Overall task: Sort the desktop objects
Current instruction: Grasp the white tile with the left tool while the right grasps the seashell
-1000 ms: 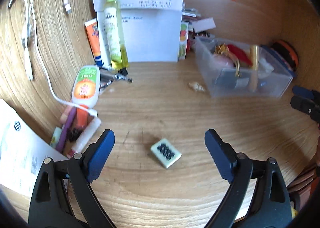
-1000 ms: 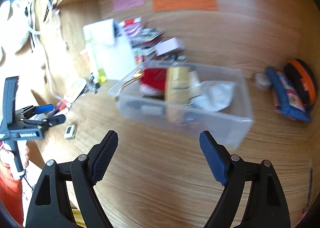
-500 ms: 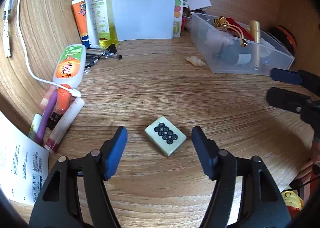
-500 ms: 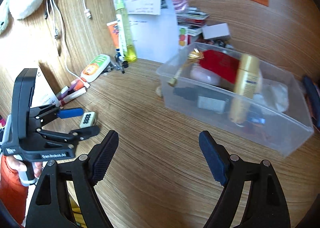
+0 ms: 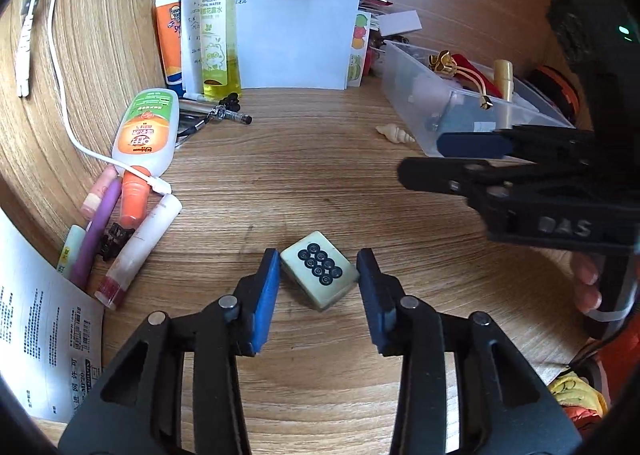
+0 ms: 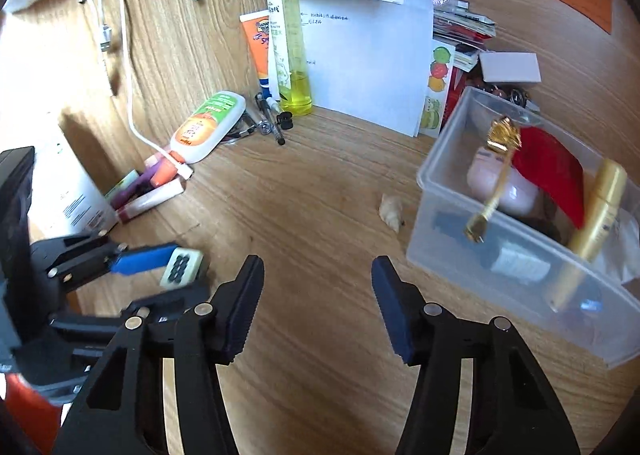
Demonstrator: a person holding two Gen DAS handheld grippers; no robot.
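Two claws closing | left gripper (image 5: pixel 318 287) straddling skewed mahjong tile (image 5: pixel 319 274), pads near corners, not yet pinching | right gripper (image 6: pixel 318 305) empty beside tile | risk: corner pinch, tile twisting out

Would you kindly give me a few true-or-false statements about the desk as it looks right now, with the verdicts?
1. The mahjong tile lies face up between the blue pads of the left tongs. True.
2. The small seashell is inside the clear plastic bin. False: it lies on the desk beside the bin.
3. The yellow-green spray bottle stands upright. True.
4. The right tongs carry a pen. False: nothing is between them.
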